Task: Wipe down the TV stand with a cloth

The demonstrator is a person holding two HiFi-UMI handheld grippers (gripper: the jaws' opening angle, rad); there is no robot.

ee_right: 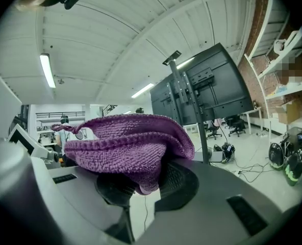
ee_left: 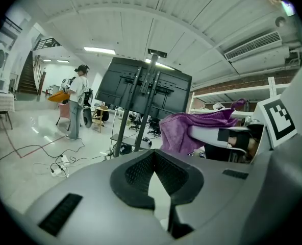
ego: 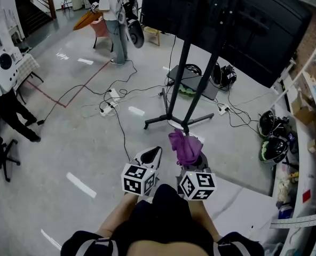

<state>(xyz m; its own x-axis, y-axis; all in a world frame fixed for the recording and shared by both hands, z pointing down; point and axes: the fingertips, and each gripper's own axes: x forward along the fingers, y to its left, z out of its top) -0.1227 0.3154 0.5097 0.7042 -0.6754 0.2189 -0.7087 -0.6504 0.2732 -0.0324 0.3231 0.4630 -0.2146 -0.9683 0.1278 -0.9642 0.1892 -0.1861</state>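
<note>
The TV stand [ego: 182,84] is a black twin pole on splayed floor legs, carrying a big black TV [ego: 227,20], straight ahead of me. It also appears in the left gripper view, TV stand [ee_left: 141,111], and in the right gripper view, TV stand [ee_right: 194,111]. My right gripper [ego: 192,161] is shut on a bunched purple cloth [ego: 184,145], short of the stand's legs; the cloth [ee_right: 125,142] drapes over its jaws. The left gripper [ego: 151,154] hangs beside it, tips together, nothing held. From the left gripper [ee_left: 153,154] view the cloth [ee_left: 186,129] shows at right.
Cables and power strips [ego: 109,103] trail over the grey floor left of the stand. Helmets [ego: 273,137] and shelving [ego: 307,143] line the right side. A white board [ego: 243,201] lies at lower right. A person [ego: 115,15] stands at the back; another's legs [ego: 14,116] are at left.
</note>
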